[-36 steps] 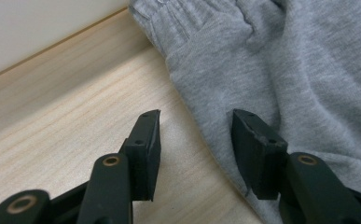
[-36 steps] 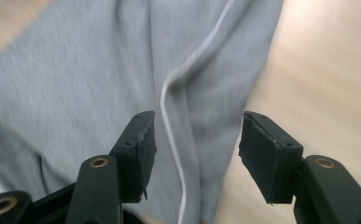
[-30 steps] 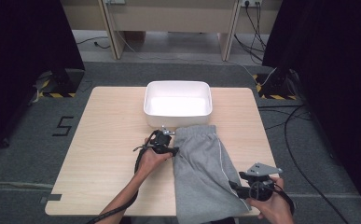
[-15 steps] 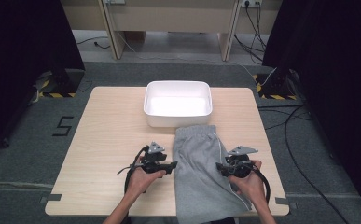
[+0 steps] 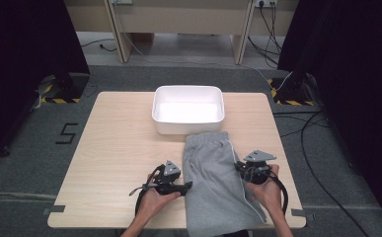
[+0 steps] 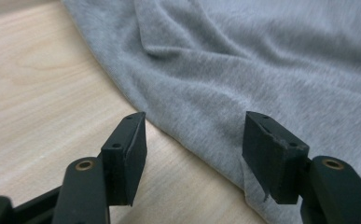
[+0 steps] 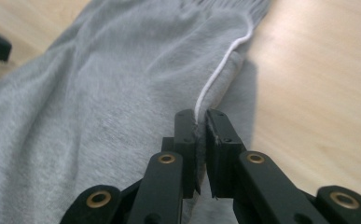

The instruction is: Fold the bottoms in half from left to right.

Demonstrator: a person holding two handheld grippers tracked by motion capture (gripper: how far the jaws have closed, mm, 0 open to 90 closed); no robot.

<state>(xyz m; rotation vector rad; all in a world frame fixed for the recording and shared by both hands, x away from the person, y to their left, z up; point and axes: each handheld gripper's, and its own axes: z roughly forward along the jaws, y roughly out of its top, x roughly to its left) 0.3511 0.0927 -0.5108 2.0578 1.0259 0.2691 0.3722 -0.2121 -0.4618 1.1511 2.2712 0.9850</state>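
Observation:
A grey garment (image 5: 213,177) with a white-piped side seam lies lengthwise on the wooden table (image 5: 114,148). Its waistband is by the white tub (image 5: 187,126) and its lower end hangs over the front edge. My left gripper (image 5: 187,186) is at the garment's left edge. Its jaws have just been opening and stand open (image 6: 194,149), with the cloth's edge (image 6: 243,60) between them and not pinched. My right gripper (image 5: 239,168) is at the right edge. Its jaws have just closed and are shut (image 7: 200,126) on the piped seam (image 7: 218,79).
The tub stands at the back middle of the table, touching the waistband. Bare wood lies to the left of the garment and in a narrower strip to its right. Cables run over the floor at the right. Dark curtains flank the room.
My left gripper came from the waistband corner toward the front along the left edge. My right gripper moved from the front corner up the right edge and closed on the seam.

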